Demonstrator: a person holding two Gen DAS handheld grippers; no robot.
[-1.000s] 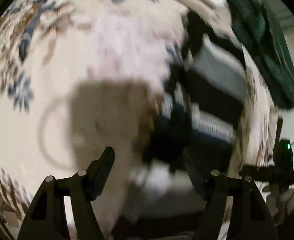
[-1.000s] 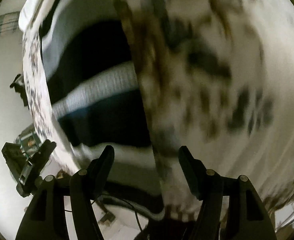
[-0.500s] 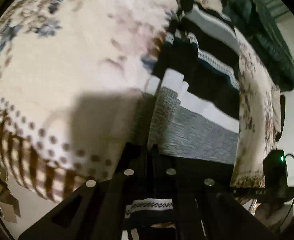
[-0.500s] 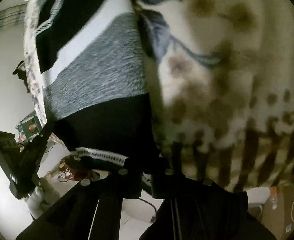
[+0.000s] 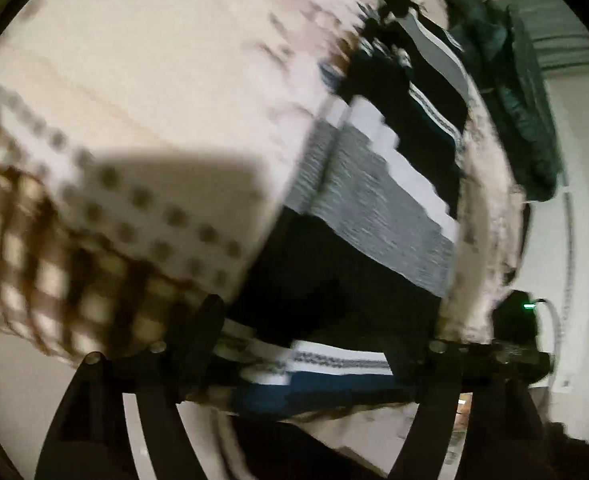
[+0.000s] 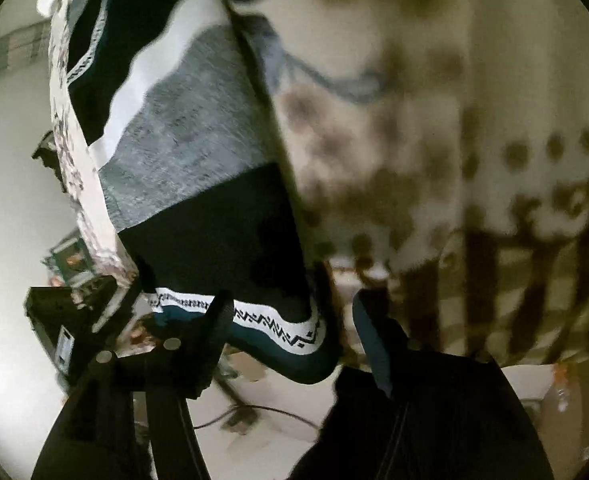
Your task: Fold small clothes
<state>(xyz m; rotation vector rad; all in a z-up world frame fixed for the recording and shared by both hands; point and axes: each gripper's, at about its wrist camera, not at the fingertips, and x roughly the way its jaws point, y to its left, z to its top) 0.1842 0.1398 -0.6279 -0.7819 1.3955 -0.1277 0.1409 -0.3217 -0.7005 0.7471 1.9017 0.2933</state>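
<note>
Two grippers hang at the near edge of the bed, both with fingers spread apart and holding nothing. The left gripper point(image 5: 318, 340) straddles the hem of the striped sweater point(image 5: 374, 216), whose patterned band sags over the edge between its fingers. The right gripper point(image 6: 290, 320) sits just before the same hem, near the sweater's corner. Beyond them the sweater lies flat in one long strip on the floral bedspread point(image 5: 154, 80), so a lengthwise fold looks done and the crosswise folds seem left. Farther back a dark green garment point(image 5: 526, 92) lies heaped.
</note>
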